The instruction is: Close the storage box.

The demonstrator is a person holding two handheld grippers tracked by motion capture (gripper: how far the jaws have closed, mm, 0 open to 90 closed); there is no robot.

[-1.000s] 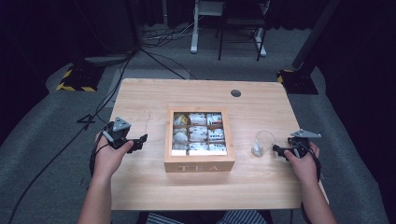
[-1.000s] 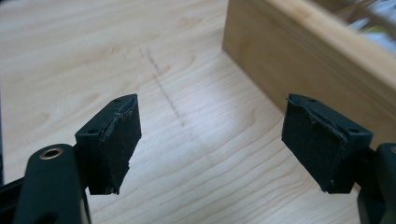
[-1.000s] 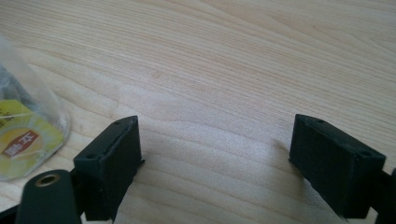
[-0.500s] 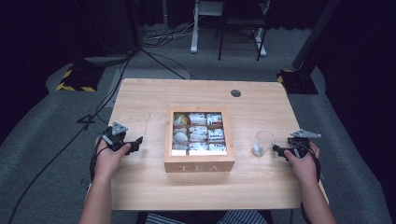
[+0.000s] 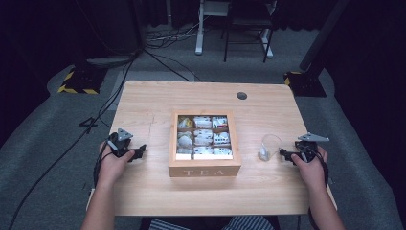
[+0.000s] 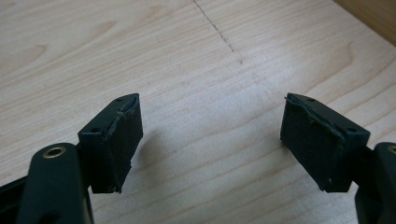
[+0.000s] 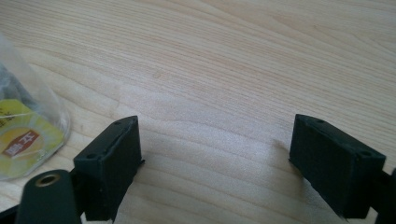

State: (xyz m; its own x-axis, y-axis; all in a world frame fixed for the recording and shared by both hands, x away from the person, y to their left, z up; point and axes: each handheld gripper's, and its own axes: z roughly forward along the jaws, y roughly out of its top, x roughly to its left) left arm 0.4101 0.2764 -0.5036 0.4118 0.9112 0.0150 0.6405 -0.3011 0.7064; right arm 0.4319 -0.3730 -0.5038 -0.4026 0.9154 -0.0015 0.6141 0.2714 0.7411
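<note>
Evidently light, crushable clear cup (image 5: 269, 145) right of tea box (image 5: 205, 142) | pinch rim gently | right gripper (image 5: 286, 154) jaws spread, empty | left gripper (image 5: 139, 151) likewise.

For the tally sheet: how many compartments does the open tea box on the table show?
9, in three rows of three inside the tea box: back, middle and front rows. All appear to hold tea bags; none looks hidden.

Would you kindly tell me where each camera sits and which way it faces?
High view: above the person's side, looking forward and down on the table and tea box; forearms show.
Left gripper view: on the left gripper, over bare wood.
Right gripper view: on the right gripper, beside a clear cup.
Shared: the cup.
</note>
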